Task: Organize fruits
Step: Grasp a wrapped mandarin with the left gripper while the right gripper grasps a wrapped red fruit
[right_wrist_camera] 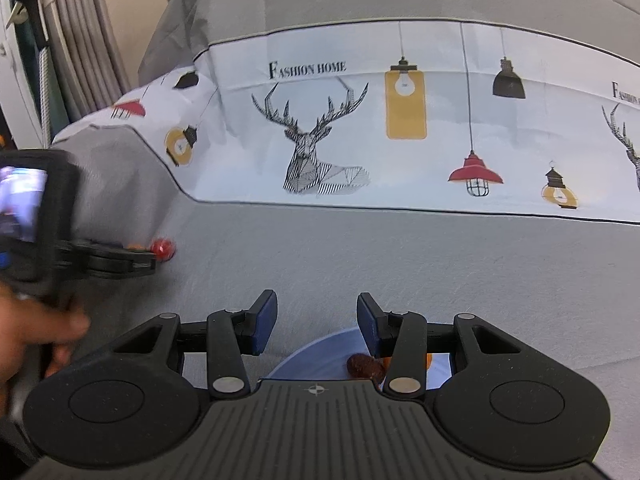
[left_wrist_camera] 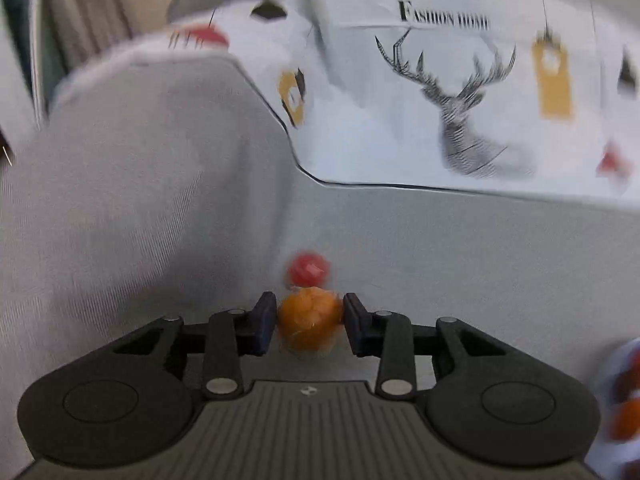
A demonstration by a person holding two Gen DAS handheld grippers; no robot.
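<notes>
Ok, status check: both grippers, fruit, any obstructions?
Left gripper shut on orange fruit. Right gripper open, empty, above blue plate. Red fruit just ahead on grey sheet.

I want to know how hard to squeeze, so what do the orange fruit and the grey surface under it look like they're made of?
The orange fruit looks like soft peeled flesh, pale membrane lines showing, possibly film-wrapped. The grey surface looks like matte woven fabric with fine ribbing.

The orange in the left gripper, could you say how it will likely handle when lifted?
The orange looks round, so it may roll if released on the grey cloth. The left gripper pinches only its sides, so it could slip. Its skin probably yields slightly.
</notes>
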